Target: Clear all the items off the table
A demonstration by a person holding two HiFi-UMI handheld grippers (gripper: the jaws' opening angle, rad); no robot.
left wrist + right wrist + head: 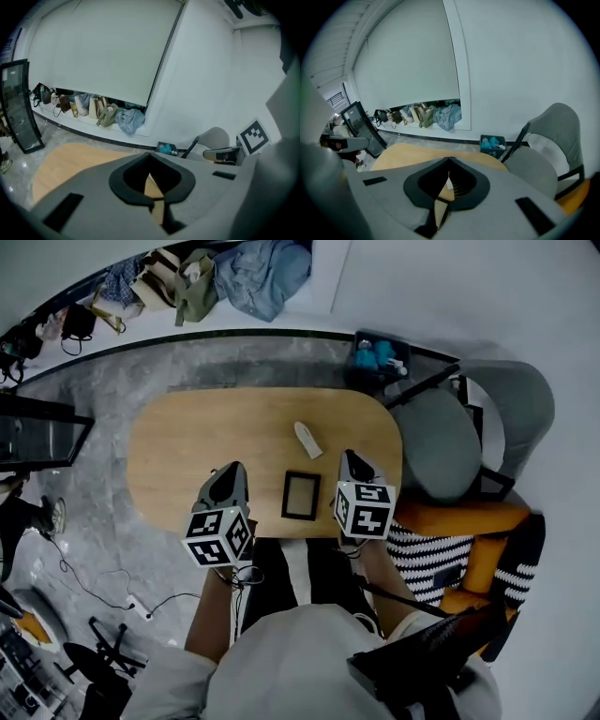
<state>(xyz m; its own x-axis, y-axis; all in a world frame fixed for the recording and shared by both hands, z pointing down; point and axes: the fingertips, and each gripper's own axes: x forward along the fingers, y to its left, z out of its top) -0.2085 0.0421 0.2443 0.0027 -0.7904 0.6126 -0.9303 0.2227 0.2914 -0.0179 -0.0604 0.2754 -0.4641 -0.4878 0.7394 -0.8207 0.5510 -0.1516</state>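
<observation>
On the oval wooden table (187, 442) lie two items: a small white oblong object (307, 439) near the middle, and a flat black-framed grey slab (301, 495) close to the near edge. My left gripper (229, 472) hovers over the table just left of the slab, jaws shut and empty. On the slab's other side is my right gripper (349, 458), also shut with nothing held. In the right gripper view the jaws (449, 160) meet at their tips, and the white object (449, 183) shows through the gap behind them. The left gripper (150, 154) looks the same, with bare tabletop behind it.
A grey chair (448, 439) stands at the table's right end, with an orange seat and a striped cushion (433, 557) nearer me. A dark bin (380, 354) sits on the floor beyond the table. Bags and clothes (220, 276) line the far wall. A black screen (37, 432) stands left.
</observation>
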